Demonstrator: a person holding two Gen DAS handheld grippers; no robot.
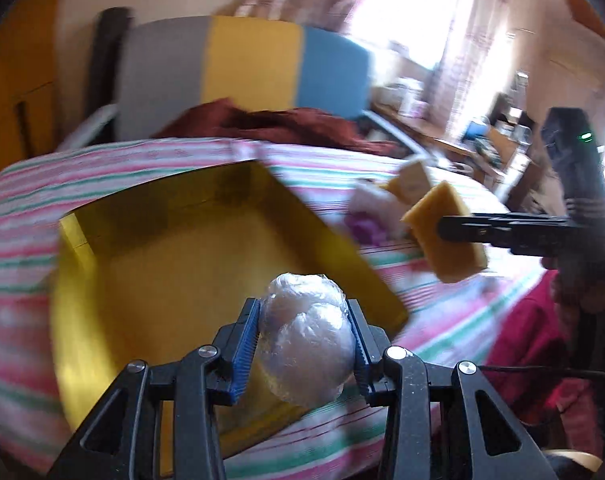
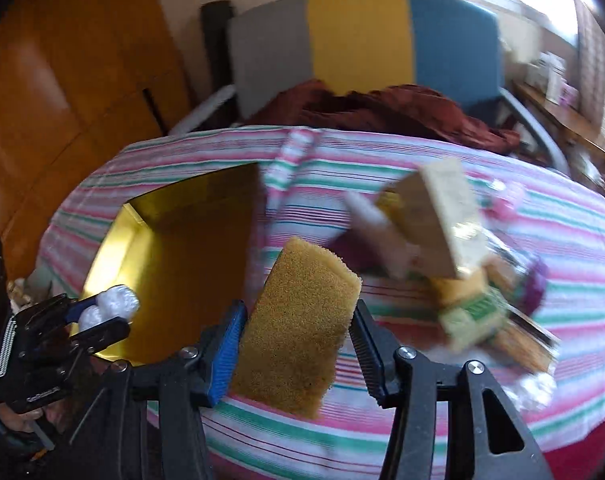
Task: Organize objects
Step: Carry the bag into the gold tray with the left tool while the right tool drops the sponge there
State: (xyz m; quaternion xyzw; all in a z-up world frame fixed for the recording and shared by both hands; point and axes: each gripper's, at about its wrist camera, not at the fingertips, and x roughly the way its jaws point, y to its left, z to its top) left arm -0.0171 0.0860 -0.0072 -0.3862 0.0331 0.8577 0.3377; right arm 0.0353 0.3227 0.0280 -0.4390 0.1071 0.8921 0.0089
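A clear plastic-wrapped white bundle (image 1: pixel 306 332) sits clamped between the left gripper's (image 1: pixel 304 344) pads, above the near edge of an open yellow box (image 1: pixel 78 304) lying on the striped cloth. A tan sponge (image 2: pixel 298 328), tilted on end, is pinched in the right gripper (image 2: pixel 298 344). More blurred packets (image 2: pixel 442 236) lie heaped right of the box.

1 yellow box (image 2: pixel 114 240), 1 sponge (image 2: pixel 298 332), 1 plastic-wrapped bundle (image 1: pixel 306 336), 1 striped cloth (image 2: pixel 562 304).
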